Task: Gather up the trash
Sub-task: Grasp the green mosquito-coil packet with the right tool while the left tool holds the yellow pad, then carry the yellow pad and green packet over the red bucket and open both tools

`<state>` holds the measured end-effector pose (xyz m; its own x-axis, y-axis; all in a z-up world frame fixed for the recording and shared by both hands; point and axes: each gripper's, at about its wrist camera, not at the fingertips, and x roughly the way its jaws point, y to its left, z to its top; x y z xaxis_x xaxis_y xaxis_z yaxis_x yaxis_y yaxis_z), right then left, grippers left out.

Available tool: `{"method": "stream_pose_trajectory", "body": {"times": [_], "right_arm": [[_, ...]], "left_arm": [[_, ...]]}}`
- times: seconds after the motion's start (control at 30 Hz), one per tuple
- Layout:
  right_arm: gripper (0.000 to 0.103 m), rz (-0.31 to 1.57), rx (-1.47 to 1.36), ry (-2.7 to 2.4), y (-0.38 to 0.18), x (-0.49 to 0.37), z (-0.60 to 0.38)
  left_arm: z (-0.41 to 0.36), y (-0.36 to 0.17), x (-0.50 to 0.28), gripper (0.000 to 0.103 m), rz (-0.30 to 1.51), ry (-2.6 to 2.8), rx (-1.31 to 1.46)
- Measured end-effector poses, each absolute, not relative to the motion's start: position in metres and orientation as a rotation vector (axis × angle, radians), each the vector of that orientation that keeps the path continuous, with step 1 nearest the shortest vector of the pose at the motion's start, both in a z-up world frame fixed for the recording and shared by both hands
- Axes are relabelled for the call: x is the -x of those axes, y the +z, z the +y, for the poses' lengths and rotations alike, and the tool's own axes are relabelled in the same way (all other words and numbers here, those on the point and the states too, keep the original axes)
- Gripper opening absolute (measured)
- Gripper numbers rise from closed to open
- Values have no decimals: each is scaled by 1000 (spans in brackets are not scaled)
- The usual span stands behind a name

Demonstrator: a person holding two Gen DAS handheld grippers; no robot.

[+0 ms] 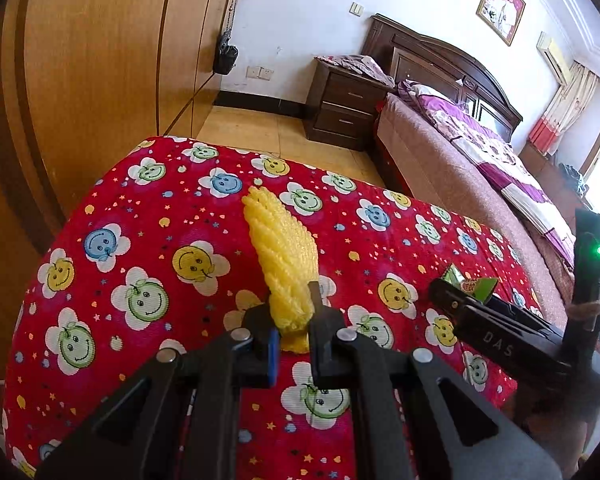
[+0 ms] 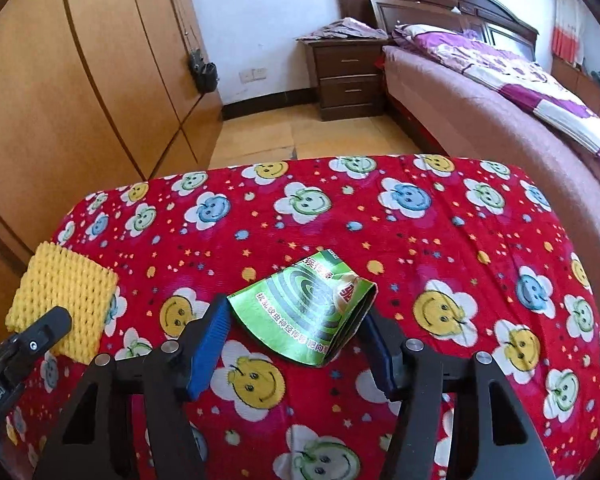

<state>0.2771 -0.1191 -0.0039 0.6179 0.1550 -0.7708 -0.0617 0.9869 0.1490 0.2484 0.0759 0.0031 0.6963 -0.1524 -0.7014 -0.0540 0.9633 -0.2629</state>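
A yellow foam fruit net (image 1: 284, 248) stands up from the red smiley-flower cloth (image 1: 140, 240), and my left gripper (image 1: 288, 306) is shut on its lower end. In the right wrist view the same net (image 2: 60, 300) sits at the far left behind the left gripper's finger (image 2: 48, 326). A flattened green printed carton (image 2: 296, 304) lies bowed on the cloth (image 2: 420, 240) between the blue pads of my right gripper (image 2: 296, 318), which press on its two edges. From the left wrist view, the carton (image 1: 466, 284) pokes out at the right gripper's tip (image 1: 456, 290).
A wooden wardrobe (image 2: 80, 100) runs along the left. Beyond the cloth's far edge is tiled floor (image 2: 300, 132), then a dark nightstand (image 2: 348, 76) and a bed (image 2: 500, 92) with a purple quilt on the right.
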Motion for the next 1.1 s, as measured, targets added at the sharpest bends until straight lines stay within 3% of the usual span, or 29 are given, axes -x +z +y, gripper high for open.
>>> {"method": "stream_pose_trajectory", "body": {"times": [0.5,1.1], "right_arm": [[63,828,-187,221,48,-193,-146],[63,716,-285,163,82,-72,-218]], "left_arm": [[66,11,-236,10,777,-102,269],[19,66,-186,10,714,-230,195]]}}
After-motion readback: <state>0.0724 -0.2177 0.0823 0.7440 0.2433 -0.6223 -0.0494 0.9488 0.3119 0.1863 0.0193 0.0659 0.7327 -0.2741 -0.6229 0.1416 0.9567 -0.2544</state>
